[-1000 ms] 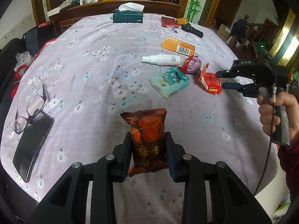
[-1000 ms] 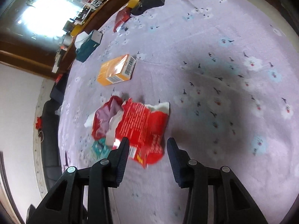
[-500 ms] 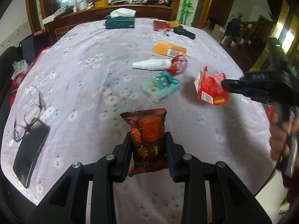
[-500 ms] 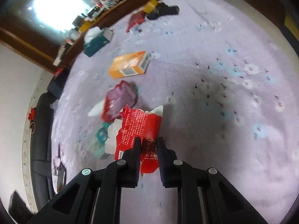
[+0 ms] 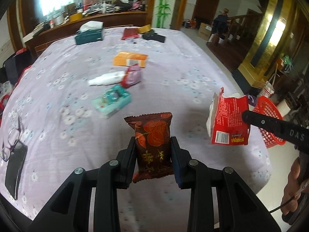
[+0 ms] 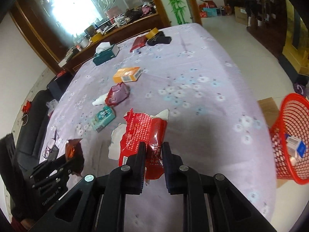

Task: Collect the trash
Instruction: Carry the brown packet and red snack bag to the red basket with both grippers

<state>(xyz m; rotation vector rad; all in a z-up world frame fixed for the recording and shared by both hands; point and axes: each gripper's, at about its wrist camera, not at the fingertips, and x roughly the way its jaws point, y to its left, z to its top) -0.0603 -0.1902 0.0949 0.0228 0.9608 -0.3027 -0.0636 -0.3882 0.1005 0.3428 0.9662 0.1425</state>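
My left gripper (image 5: 153, 145) is shut on a dark brown snack packet (image 5: 152, 141) and holds it upright above the lilac tablecloth (image 5: 173, 73). My right gripper (image 6: 153, 148) is shut on a torn red wrapper (image 6: 143, 133) and holds it in the air; that wrapper also shows in the left wrist view (image 5: 228, 123). A red mesh waste basket (image 6: 291, 135) stands on the floor past the table's right edge, with a blue-and-white box inside. A crumpled purple-red wrapper (image 6: 117, 93) lies further back on the table.
On the table lie an orange box (image 6: 127, 74), a white spray bottle (image 5: 106, 79), a teal tissue pack (image 6: 103, 118), a teal tissue box (image 6: 106, 53), glasses (image 5: 11, 141) and a phone (image 5: 15, 168). A red pouch (image 6: 138, 42), tape roll and black object sit at the far end.
My right gripper shut on the red wrapper, lifted it off the table and carried it right, towards the red basket. My left gripper kept the brown packet and rose slightly.
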